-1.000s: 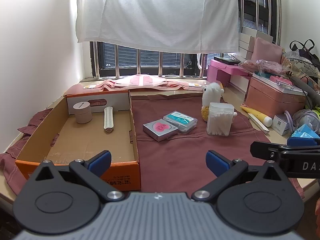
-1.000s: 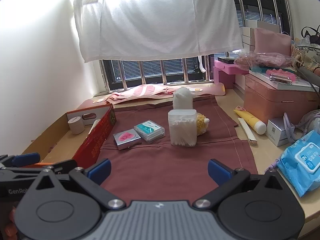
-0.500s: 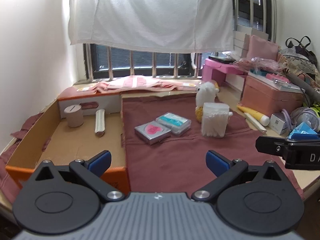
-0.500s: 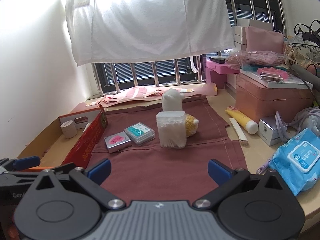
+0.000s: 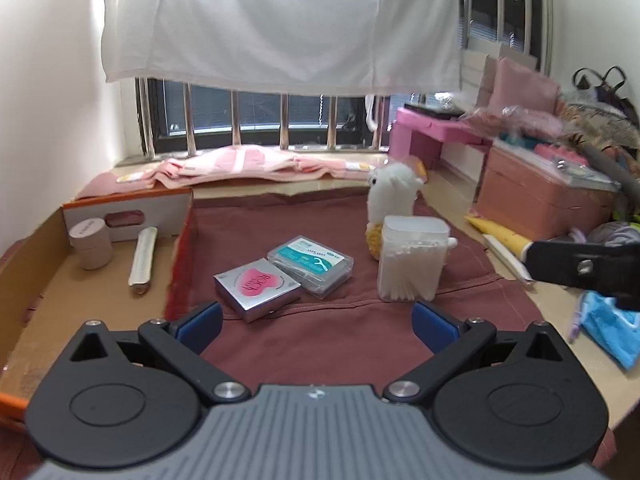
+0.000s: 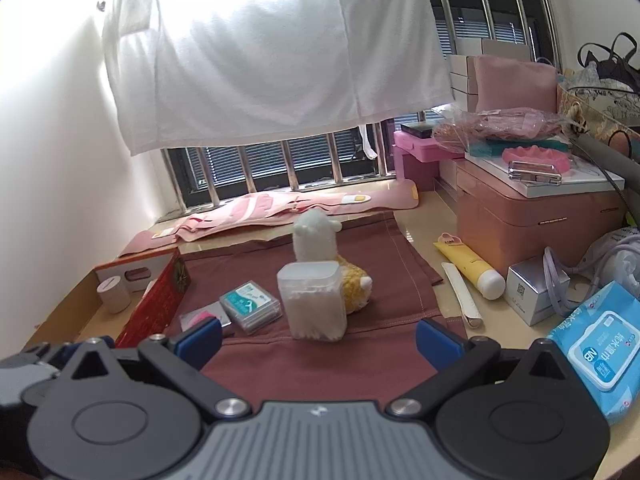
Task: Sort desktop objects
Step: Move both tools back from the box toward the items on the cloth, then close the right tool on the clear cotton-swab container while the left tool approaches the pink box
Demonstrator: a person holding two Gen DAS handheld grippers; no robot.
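The clear plastic cotton-swab box (image 6: pixel 312 300) is stood upright on the maroon cloth (image 6: pixel 320 364); both the left gripper (image 5: pixel 316 320) and the right gripper (image 6: pixel 318 334) are held wide open, empty.

Black hand-held gripper (image 5: pixel 316 326), blue fingertips (image 5: pixel 199 322)

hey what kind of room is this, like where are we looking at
Most likely a bedroom or dressing corner at home: a desk under a barred window, a white towel hung across it, and toiletries such as a cotton swab box and wet wipes.
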